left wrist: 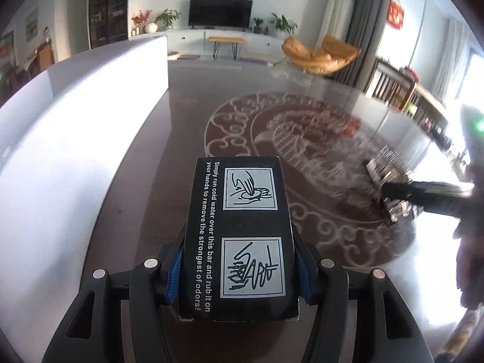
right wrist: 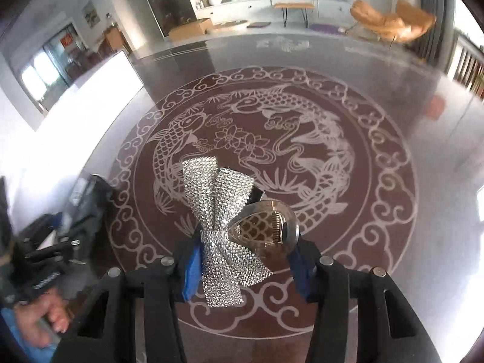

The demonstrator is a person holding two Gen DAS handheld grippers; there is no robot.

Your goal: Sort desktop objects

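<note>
My left gripper point(left wrist: 239, 269) is shut on a black box point(left wrist: 239, 230) printed with white text and two drawings, held above the dark glass table point(left wrist: 181, 139). My right gripper point(right wrist: 245, 260) is shut on a sparkling rhinestone bow hair clip point(right wrist: 220, 214) with a metal clasp point(right wrist: 266, 227), held over the table's fish pattern point(right wrist: 272, 139). In the left wrist view the right gripper with the bow point(left wrist: 390, 187) shows blurred at the right. In the right wrist view the left gripper with the box point(right wrist: 81, 211) shows blurred at the left.
A white storage bin point(left wrist: 60, 151) stands along the table's left side, and it also shows in the right wrist view point(right wrist: 99, 90). Beyond the table lie a TV point(left wrist: 220, 11), a bench point(left wrist: 227, 40) and an orange lounge chair point(left wrist: 320, 54).
</note>
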